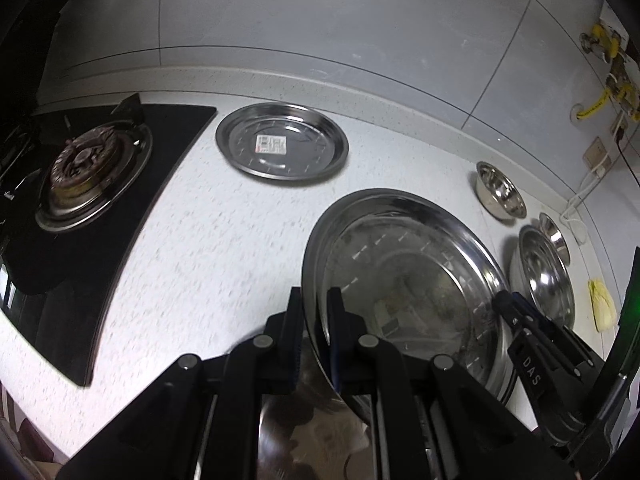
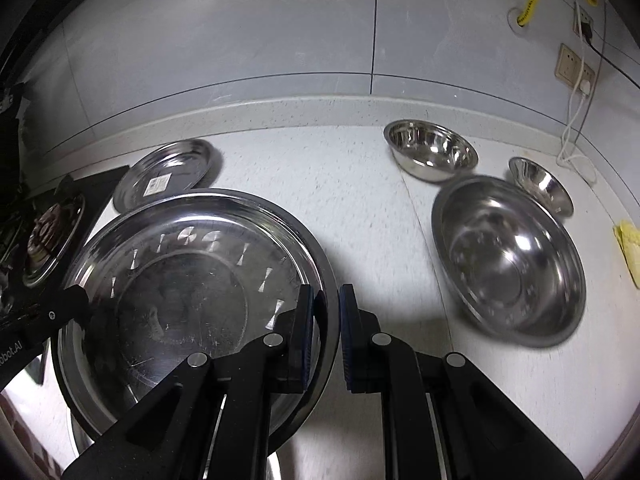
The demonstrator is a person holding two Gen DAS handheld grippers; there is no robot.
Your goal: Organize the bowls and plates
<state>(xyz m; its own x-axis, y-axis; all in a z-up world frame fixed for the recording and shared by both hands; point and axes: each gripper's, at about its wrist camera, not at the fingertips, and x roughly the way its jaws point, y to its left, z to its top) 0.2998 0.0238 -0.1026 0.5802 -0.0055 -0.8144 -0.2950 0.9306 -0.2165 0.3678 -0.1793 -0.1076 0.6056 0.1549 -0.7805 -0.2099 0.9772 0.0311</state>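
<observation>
A large steel plate (image 1: 400, 280) (image 2: 180, 300) hangs above the white counter, gripped on opposite rims. My left gripper (image 1: 316, 300) is shut on its left rim and shows at the left edge of the right wrist view as a black finger (image 2: 76, 300). My right gripper (image 2: 327, 296) is shut on the right rim; its fingers (image 1: 516, 312) show across the plate. A smaller steel plate (image 1: 282, 144) (image 2: 168, 176) with a label lies beside the stove. A medium bowl (image 1: 500, 190) (image 2: 430, 154), a large bowl (image 1: 546, 276) (image 2: 508, 260) and a small bowl (image 1: 554, 236) (image 2: 540, 184) stand at the right.
A black gas stove (image 1: 92, 172) (image 2: 48, 236) fills the counter's left end. A yellow cloth (image 1: 602, 304) (image 2: 630, 248) lies at the far right. Sockets and a white cable (image 2: 576, 112) are on the tiled wall. Another steel surface (image 1: 300, 420) shows under the held plate.
</observation>
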